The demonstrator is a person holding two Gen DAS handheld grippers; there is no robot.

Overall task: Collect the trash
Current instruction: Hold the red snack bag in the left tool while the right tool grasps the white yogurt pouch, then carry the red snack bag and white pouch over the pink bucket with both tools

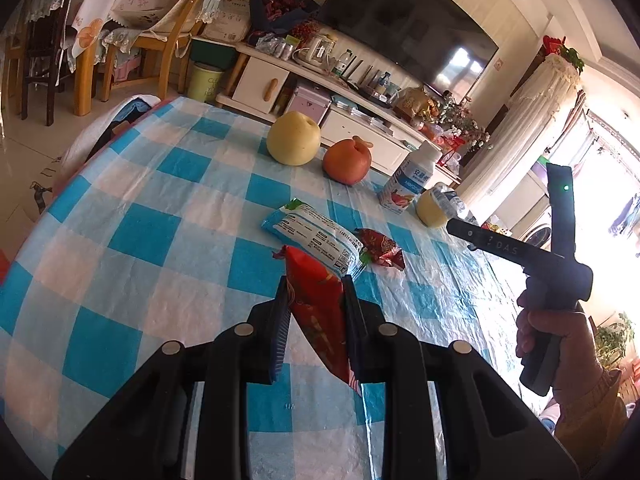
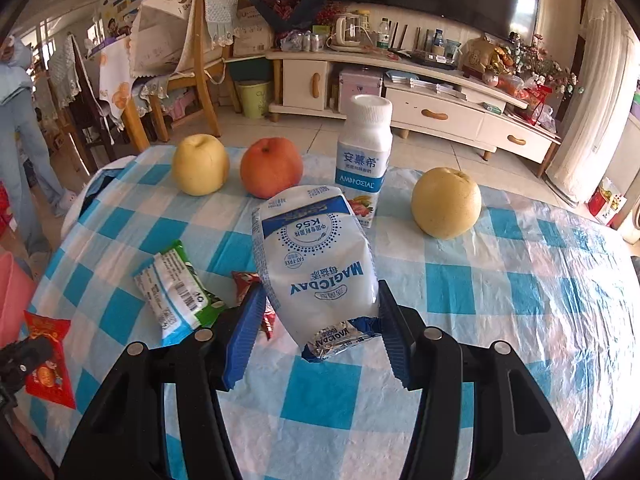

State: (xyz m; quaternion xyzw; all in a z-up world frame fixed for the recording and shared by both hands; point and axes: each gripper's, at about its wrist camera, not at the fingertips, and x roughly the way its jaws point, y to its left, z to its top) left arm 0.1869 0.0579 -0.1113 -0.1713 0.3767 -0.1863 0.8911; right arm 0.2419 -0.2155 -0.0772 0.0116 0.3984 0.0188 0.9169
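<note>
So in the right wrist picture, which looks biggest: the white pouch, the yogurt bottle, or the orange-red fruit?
1. White pouch, though it's nearest the camera, so that exaggerates it.
2. Yogurt bottle.
3. Orange-red fruit, close to the bottle in looks.

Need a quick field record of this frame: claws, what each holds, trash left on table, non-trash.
left claw: shut on red wrapper
right claw: shut on white MAGICDAY pouch
trash on table: green-white wrapper, small red wrapper
non-trash: two yellow pears, orange-red fruit, upright yogurt bottle
surface: blue-white checked tablecloth
</note>
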